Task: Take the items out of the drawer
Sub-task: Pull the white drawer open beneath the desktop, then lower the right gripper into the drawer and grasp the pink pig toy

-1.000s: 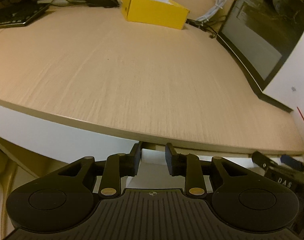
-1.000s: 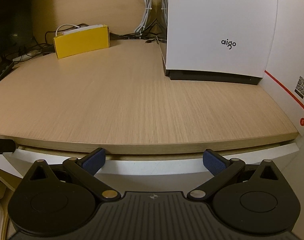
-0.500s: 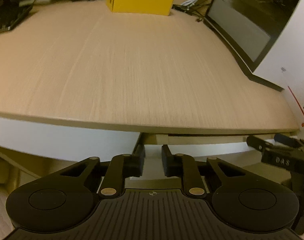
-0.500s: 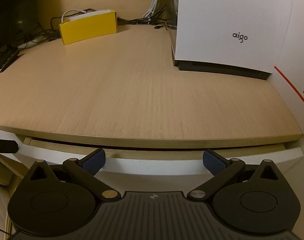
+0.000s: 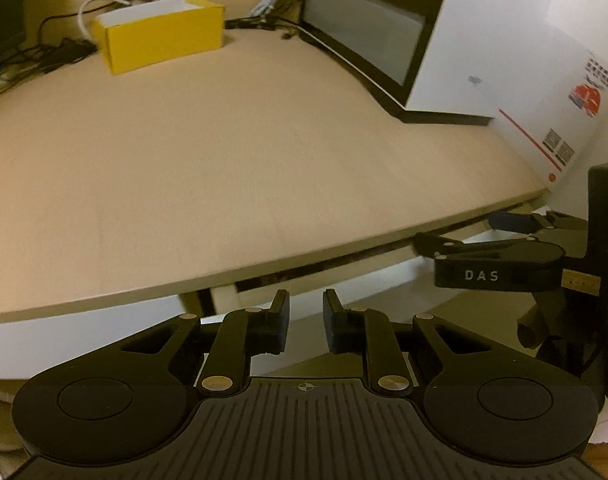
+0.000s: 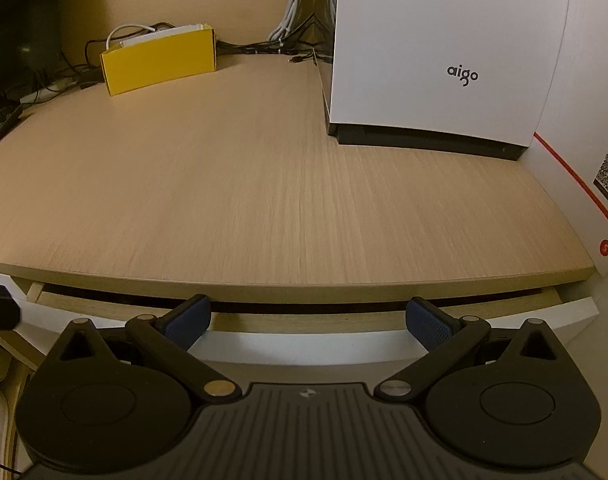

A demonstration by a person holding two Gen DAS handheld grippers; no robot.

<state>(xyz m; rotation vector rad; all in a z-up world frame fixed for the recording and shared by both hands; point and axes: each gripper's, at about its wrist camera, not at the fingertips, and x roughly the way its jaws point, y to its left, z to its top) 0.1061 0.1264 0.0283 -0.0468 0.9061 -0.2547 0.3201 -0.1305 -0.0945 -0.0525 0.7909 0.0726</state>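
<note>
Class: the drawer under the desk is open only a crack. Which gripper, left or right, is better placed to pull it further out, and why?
Probably the right gripper: its jaws stand wide and centred at the white drawer front. The left gripper sits off to the drawer's left end, jaws narrow with nothing between them.

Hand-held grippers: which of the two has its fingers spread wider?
The right hand-held gripper: its blue-padded fingers stand far apart before the drawer. The left hand-held gripper shows only a narrow gap.

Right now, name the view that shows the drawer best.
The right wrist view: the white drawer front runs across the frame, pulled out slightly beneath the desk edge, with the dark gap visible along its whole length. The left wrist view catches only a blurred, slanted part of the drawer behind the left gripper.
</note>
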